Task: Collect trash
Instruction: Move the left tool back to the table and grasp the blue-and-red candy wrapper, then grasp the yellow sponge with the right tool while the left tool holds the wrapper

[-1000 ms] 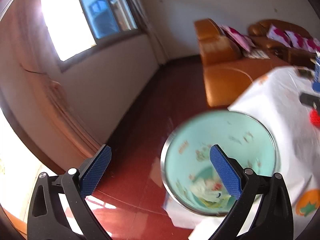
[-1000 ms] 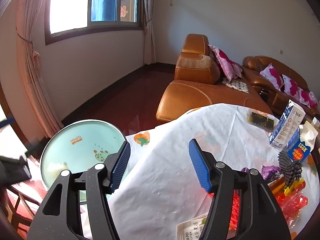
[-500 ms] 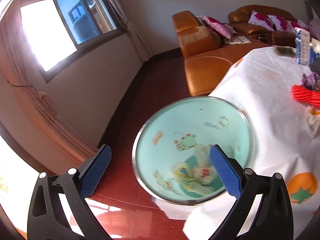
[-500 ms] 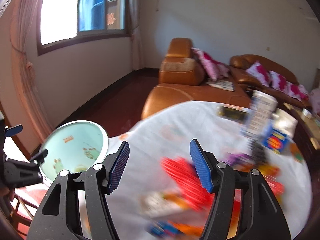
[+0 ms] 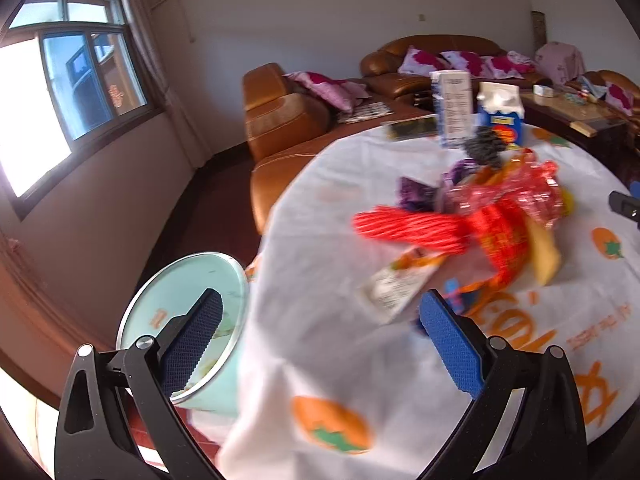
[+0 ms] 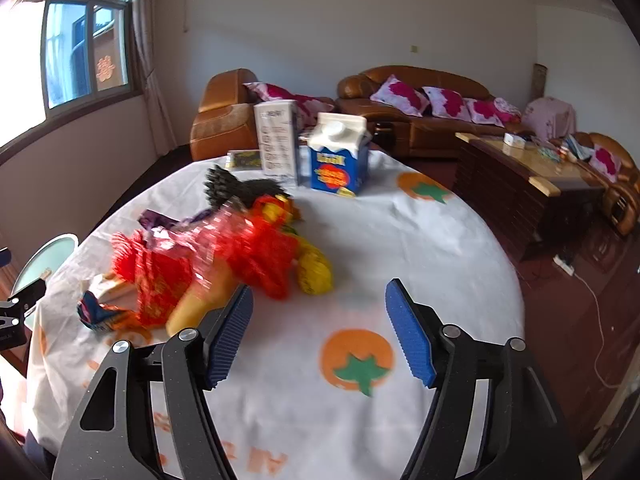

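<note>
Both grippers, left [image 5: 316, 338] and right [image 6: 318, 330], fingers apart and empty, right's opening further, hover over desk [image 6: 420, 248]; wrapper pile [image 6: 208, 264] uncollected mid-desk, bin [image 5: 188, 320] beside desk edge, most work left.

White tablecloth [image 6: 400, 248] printed with orange persimmons; red netting [image 6: 256, 256] centre left; blue-and-white carton [image 6: 340, 160] upper centre; pale teal bin [image 5: 180, 300] lower left.

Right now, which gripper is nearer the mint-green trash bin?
Left. The left gripper hangs right over the mint-green trash bin at the table's edge; the right gripper, jaws opening and empty, is over the tablecloth, far across from it.
</note>
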`<move>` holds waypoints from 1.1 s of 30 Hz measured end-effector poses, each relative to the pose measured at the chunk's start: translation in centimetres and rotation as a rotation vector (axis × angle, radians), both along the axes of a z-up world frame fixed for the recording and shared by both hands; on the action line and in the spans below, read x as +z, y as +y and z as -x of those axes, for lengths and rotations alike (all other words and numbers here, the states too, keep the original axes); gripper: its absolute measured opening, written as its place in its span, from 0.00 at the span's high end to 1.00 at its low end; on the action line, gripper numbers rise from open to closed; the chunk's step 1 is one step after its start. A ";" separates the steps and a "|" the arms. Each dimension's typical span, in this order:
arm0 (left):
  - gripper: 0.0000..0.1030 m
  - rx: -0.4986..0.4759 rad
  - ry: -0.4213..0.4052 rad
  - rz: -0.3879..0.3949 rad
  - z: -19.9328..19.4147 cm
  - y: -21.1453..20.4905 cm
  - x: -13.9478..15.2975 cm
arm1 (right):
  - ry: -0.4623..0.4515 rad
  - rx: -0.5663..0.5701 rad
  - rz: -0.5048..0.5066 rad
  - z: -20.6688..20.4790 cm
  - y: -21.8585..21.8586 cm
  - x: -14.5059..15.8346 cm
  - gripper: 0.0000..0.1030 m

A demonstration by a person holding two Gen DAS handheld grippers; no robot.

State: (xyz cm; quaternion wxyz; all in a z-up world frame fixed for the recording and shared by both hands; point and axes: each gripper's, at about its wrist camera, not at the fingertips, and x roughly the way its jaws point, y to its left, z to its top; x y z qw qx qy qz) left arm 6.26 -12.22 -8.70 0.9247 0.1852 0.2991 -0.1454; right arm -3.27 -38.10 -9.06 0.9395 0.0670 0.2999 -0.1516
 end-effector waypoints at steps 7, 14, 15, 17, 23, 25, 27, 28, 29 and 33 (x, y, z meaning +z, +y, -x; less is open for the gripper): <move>0.29 -0.072 0.067 -0.024 0.0 -4.8 -2.7 | -0.009 -0.024 -0.026 1.6 -2.1 -1.6 0.32; 0.82 -0.154 0.170 -0.004 -0.3 -6.0 -4.5 | -0.006 -0.026 -0.049 2.0 -2.2 -2.2 0.32; 0.83 -0.161 0.166 -0.001 -0.2 -5.9 -4.2 | -0.006 -0.027 -0.052 2.0 -2.3 -2.2 0.32; 0.93 -0.169 0.146 -0.004 0.0 -5.4 -3.5 | -0.007 -0.028 -0.049 2.0 -2.2 -2.2 0.32; 0.93 -0.197 0.082 -0.006 1.0 -4.0 -1.2 | -0.006 -0.027 -0.042 2.0 -1.9 -2.0 0.32; 0.93 -0.202 0.072 -0.003 1.2 -3.5 -0.6 | -0.006 -0.030 -0.039 2.0 -1.9 -1.9 0.32; 0.93 -0.206 0.058 0.004 1.4 -2.8 0.2 | -0.008 -0.035 -0.039 2.0 -2.0 -1.9 0.32; 0.93 -0.208 0.050 0.007 1.6 -2.5 0.5 | -0.008 -0.038 -0.040 2.0 -2.0 -1.9 0.32; 0.93 -0.211 0.036 0.009 1.8 -2.2 1.0 | -0.008 -0.039 -0.041 2.1 -2.1 -1.9 0.32; 0.93 -0.214 0.012 0.030 2.0 -1.4 2.6 | -0.006 -0.029 -0.061 1.6 -1.7 -1.7 0.32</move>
